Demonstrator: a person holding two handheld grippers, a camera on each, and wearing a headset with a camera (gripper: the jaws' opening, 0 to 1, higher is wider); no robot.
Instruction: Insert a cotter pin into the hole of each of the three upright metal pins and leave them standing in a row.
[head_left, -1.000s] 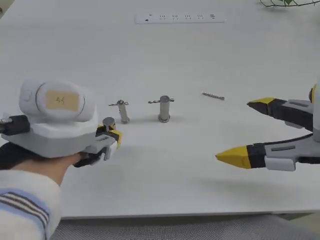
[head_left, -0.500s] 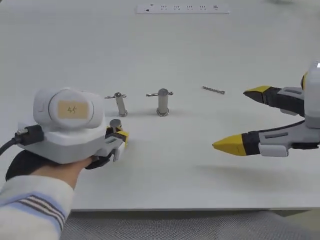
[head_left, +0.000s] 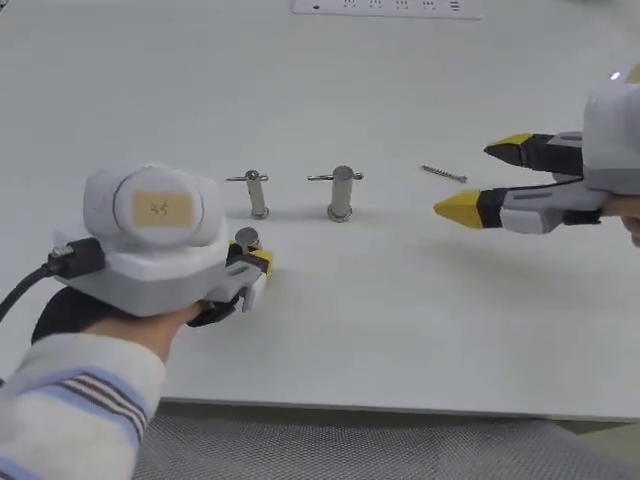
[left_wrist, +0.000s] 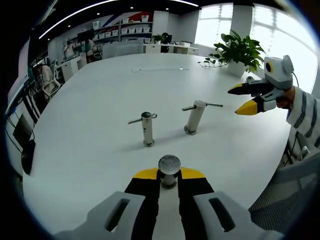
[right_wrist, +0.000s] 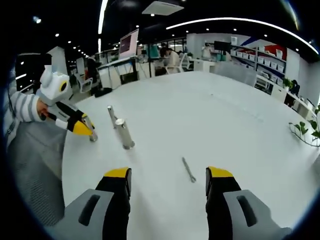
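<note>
Surface: your white tabletop (head_left: 400, 330).
Centre: two upright grey metal pins, left pin (head_left: 257, 195) and right pin (head_left: 341, 195), each cotter-pinned.
Near left: third pin (head_left: 246, 238), upright.
Right: loose thin metal cotter pin (head_left: 443, 174).
Far edge: white power strip (head_left: 385, 7).

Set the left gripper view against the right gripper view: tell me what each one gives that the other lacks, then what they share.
Left gripper view: a close look at the left claw shut on the third metal pin, round head up, no cotter pin visible in it.

Right gripper view: the loose cotter pin lying flat on the white table, just ahead of the open right claw.

Shared: the first fitted pin and the second fitted pin, standing upright on the table, and the opposite claw farther off.
</note>
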